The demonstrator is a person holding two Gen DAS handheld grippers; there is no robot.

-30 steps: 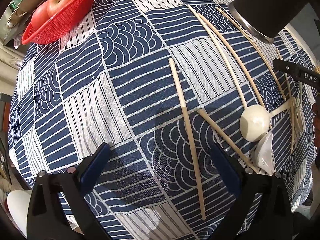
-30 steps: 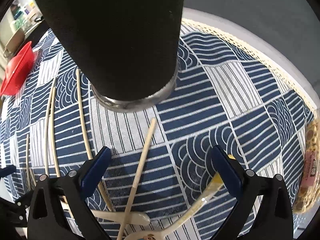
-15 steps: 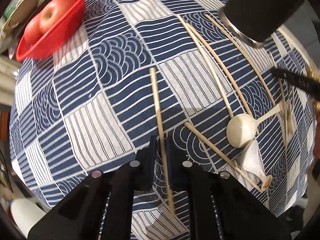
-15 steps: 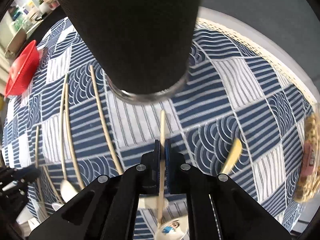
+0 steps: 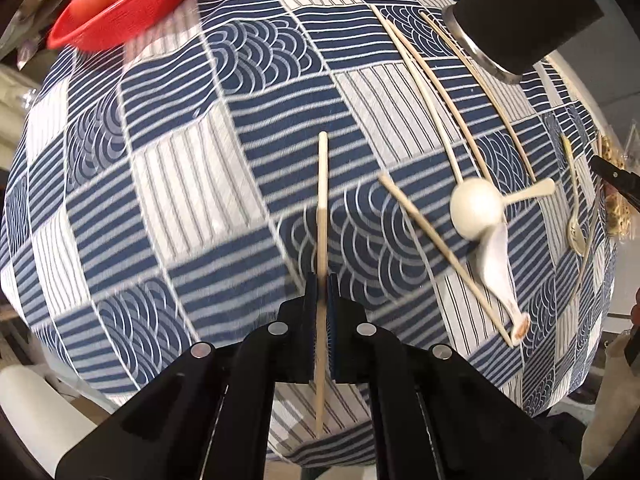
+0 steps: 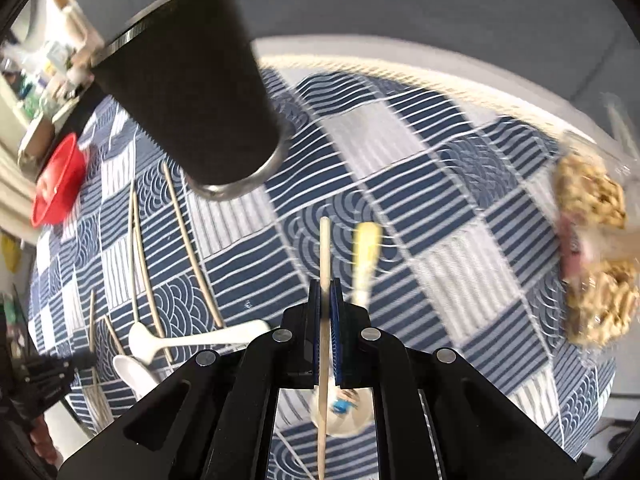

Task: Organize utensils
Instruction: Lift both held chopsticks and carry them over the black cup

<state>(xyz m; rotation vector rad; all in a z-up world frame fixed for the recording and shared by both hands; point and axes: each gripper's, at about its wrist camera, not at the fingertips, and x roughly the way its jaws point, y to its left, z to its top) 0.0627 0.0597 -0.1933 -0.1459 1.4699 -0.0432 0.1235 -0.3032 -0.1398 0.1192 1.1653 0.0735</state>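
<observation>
Tools (image 5: 322, 280) (image 6: 327, 292) now clamped on chopsticks (image 5: 322, 184) (image 6: 325, 248), lifted

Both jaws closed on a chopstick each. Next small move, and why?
Probably carry the right chopstick up over the black cup's rim. Both grippers (left, right) are clamped on chopsticks (left's), and the cup is nearest the right.

Right gripper (image 6: 327, 292), jaws closed on a wooden chopstick (image 6: 325, 256) running forward between them. Black cup (image 6: 188, 88) stands upper left on the blue patterned tablecloth (image 6: 440, 208). White spoons (image 6: 168, 344) and loose chopsticks (image 6: 188, 240) lie at left.
</observation>
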